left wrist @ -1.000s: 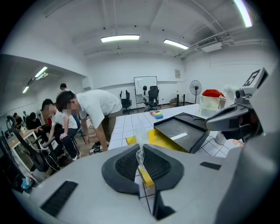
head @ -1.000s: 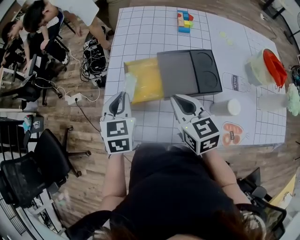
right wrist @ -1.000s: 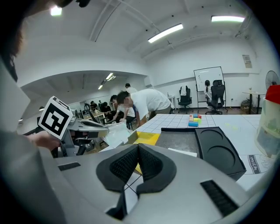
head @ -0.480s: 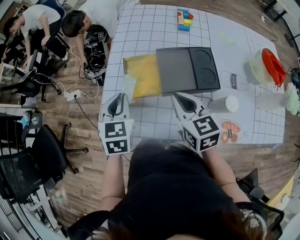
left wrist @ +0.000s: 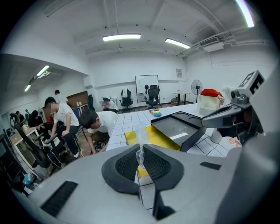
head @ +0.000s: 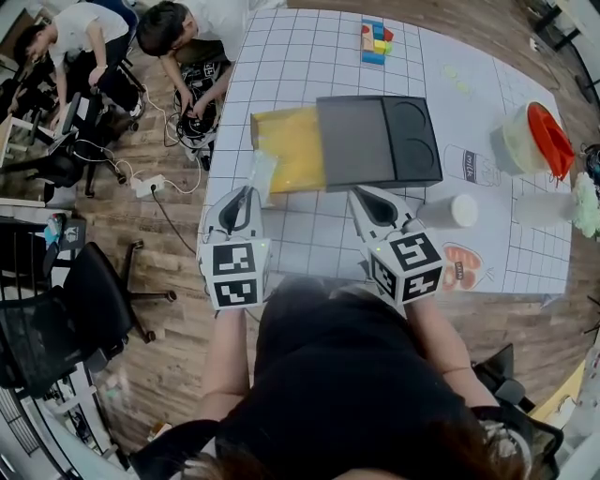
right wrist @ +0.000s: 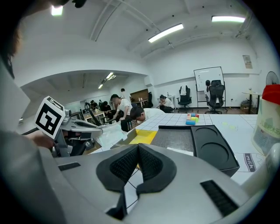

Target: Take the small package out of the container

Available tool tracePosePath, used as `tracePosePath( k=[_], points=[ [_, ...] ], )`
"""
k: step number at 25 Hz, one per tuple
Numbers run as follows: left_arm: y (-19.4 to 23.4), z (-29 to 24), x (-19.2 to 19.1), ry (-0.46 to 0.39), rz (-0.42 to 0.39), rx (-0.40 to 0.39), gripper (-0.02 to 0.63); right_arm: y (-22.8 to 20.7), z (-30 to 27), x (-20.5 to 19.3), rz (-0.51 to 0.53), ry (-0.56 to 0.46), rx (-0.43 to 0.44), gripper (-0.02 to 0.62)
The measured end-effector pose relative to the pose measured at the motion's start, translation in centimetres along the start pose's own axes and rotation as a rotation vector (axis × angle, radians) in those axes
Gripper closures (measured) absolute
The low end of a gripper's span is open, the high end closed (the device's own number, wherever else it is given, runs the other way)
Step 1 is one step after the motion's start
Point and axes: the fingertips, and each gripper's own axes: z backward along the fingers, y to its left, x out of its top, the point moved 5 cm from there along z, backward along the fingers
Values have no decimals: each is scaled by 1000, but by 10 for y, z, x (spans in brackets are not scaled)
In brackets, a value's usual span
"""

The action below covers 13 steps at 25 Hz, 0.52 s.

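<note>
The container is a yellow tray [head: 289, 150] half covered by a dark grey sliding lid [head: 377, 141], lying in the middle of the gridded table. My left gripper [head: 247, 191] hovers just off the tray's near left corner, shut on a small clear plastic package [head: 260, 173]. In the left gripper view the crumpled package [left wrist: 140, 139] sticks up from between the closed pads of the left gripper [left wrist: 140, 154]. My right gripper [head: 360, 195] sits in front of the lid's near edge. In its own view the right gripper [right wrist: 136, 151] is shut with nothing in it.
A white cup [head: 453, 212] lies right of my right gripper. A tub with a red lid [head: 536, 136] stands at the right edge, coloured blocks [head: 375, 42] at the far end. People [head: 178, 28], office chairs and cables fill the floor left of the table.
Both grippers have stayed almost where they were, and the left one keeps hold of the package. The people on the floor to the left have shifted position.
</note>
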Motion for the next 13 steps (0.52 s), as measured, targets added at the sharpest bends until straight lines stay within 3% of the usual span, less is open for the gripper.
tracePosePath(
  k=[13],
  points=[
    [-1, -1, 8, -20, 10, 0, 566, -5, -1, 3, 3, -4, 1, 581]
  ],
)
